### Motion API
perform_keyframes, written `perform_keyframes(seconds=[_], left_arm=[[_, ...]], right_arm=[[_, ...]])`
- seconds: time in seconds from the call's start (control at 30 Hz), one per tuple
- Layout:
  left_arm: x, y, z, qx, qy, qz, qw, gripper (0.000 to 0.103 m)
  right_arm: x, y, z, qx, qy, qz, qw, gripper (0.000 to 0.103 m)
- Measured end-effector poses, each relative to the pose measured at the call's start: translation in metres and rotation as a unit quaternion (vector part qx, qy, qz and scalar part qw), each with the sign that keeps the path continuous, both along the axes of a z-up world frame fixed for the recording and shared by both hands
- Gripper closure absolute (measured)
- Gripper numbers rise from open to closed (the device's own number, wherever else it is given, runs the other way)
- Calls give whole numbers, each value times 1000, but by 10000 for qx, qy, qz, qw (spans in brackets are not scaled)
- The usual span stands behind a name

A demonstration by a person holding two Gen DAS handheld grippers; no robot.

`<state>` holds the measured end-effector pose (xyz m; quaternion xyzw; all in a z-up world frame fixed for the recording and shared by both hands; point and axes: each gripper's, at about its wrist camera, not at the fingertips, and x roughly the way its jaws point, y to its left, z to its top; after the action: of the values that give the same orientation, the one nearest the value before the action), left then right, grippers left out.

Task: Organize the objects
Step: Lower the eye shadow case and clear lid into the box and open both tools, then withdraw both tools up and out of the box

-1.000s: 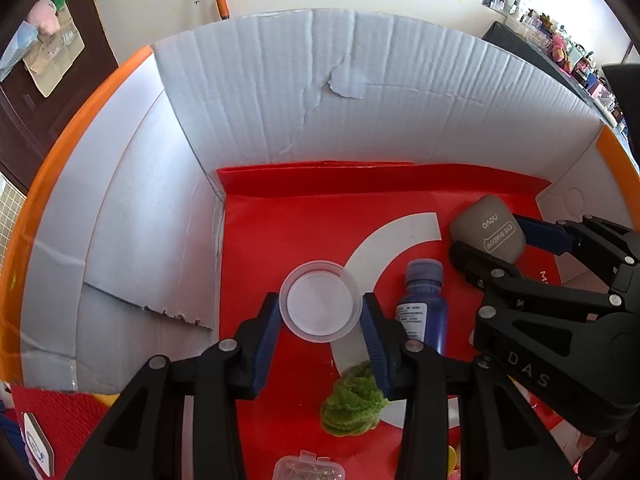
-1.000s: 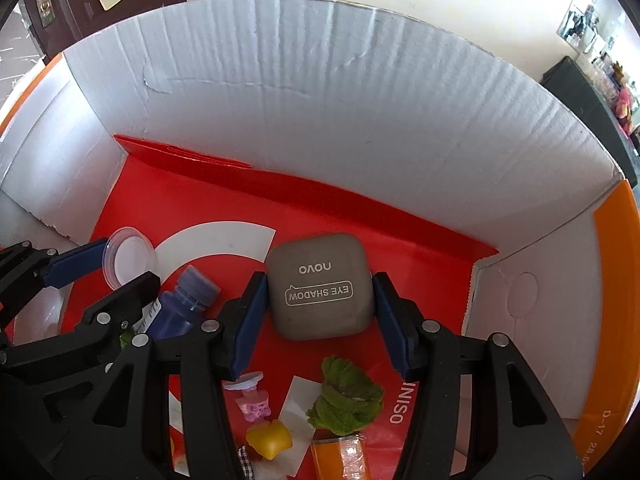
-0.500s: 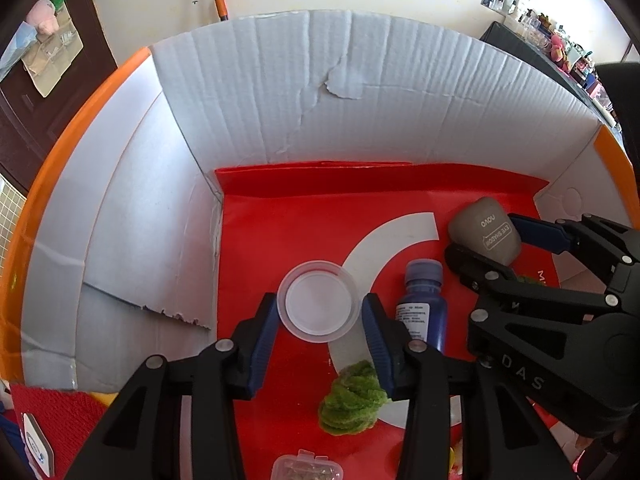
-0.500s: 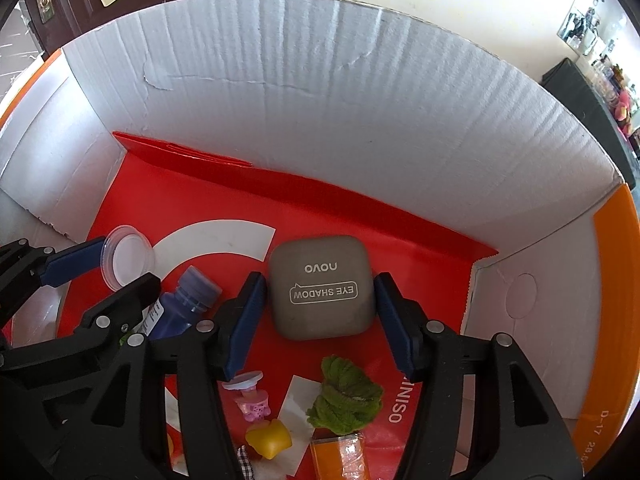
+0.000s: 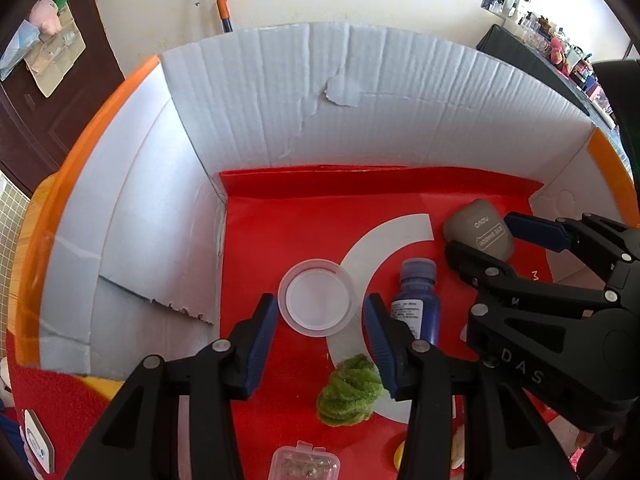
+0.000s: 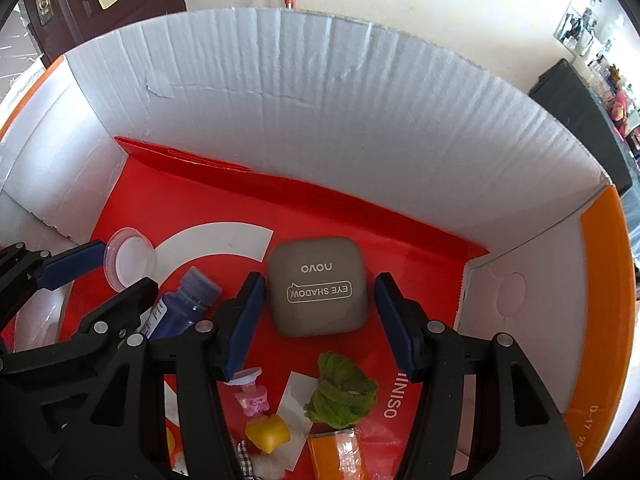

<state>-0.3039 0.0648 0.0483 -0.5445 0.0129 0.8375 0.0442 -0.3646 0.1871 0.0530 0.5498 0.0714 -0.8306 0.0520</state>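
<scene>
Compared with a second ago, the left gripper (image 5: 318, 330) has drawn back a little from the cup (image 5: 317, 297): its fingers (image 5: 262, 326), then hard against the cup's sides, are now clear of it with a gap on each side, and they are opening. The right gripper (image 6: 318, 312) has widened slightly; its fingers (image 6: 390, 308) stand apart on either side of the case (image 6: 317, 285) without touching it. Nothing else has shifted.

Box (image 5: 360, 120), white corrugated walls, red floor. Contents: the cup, empty and mouth up, near the left wall; a blue bottle (image 5: 416, 304) lying on its side just right of the cup; the grey case, marked "EYE SHADOW", flat on the floor toward the right wall; a green ball of yarn (image 5: 350, 390) toward the near edge. At the near edge lie a small clear box (image 5: 306, 462), a yellow toy (image 6: 269, 432), a pink item (image 6: 251, 394) and an orange packet (image 6: 338, 454).
</scene>
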Motion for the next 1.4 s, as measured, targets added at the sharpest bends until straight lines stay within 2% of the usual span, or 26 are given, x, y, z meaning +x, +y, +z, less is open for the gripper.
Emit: perform_keyframes(seconds=[0.3,0.43,0.63,0.77,0.83,1.03,1.13,1.27,1.4], left_arm=[[10,0,12,15,58,9,10000,54],[18,-13,24,13,159,72,9998,46],[33,-25,41,140,328,94,9993,45],[56,-45,56,183,597,93,9980,39],[61,-48,62,195,766,75,9968,38],[68,-46,63,304,1246,111,9917,31],[72,-46,57,337,1478,131,9884,28],[97,-56,63,402,1770,119,9833,23],[114,-55,66,438,1989,85,9790,17]], right_arm=[[6,0,14,-21,126,-66,9999,47],[11,2,23,-71,228,-104,9997,47],[24,7,45,-157,501,-169,9985,47],[59,6,62,-258,732,-203,9968,47],[67,4,72,-300,902,-199,9953,43],[98,-1,97,-448,1426,-258,9884,41],[104,12,100,-531,1685,-300,9838,34],[130,16,110,-647,1995,-307,9773,32],[157,20,117,-669,2327,-360,9696,21]])
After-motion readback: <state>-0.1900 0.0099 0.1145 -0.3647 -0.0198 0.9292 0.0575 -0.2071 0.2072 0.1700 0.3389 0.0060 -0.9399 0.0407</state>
